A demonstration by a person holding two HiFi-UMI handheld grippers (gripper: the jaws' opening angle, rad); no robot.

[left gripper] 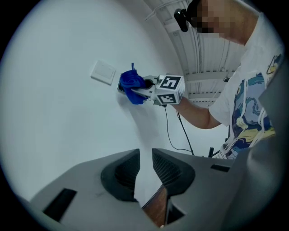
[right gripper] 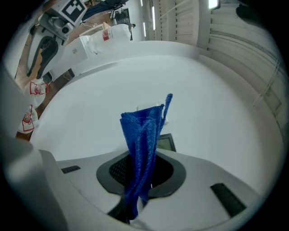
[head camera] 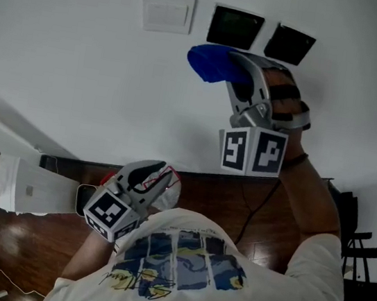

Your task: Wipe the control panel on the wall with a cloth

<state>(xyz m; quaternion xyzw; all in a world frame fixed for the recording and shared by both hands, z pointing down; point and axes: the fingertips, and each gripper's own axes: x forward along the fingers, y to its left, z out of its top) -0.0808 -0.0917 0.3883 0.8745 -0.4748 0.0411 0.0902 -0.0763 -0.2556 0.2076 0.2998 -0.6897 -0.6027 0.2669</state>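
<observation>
Your right gripper (right gripper: 143,177) is raised to the wall (head camera: 64,43), its fingers clamped on the blue cloth (right gripper: 142,131), which stands up bunched from between them. In the head view the cloth sits just below the control panel (head camera: 235,27) – a second dark panel (head camera: 289,44) is just beside that one on the right, and a white switch plate (head camera: 167,11) is on its left. Whether the cloth touches the control panel or the wall, these views do not show. Your left gripper (left gripper: 145,168) hangs low, close to your shirt (head camera: 178,264) and well apart from the panels. Its fingers stand a narrow gap apart with nothing between them – only wall and wooden floor (left gripper: 156,207) show through
</observation>
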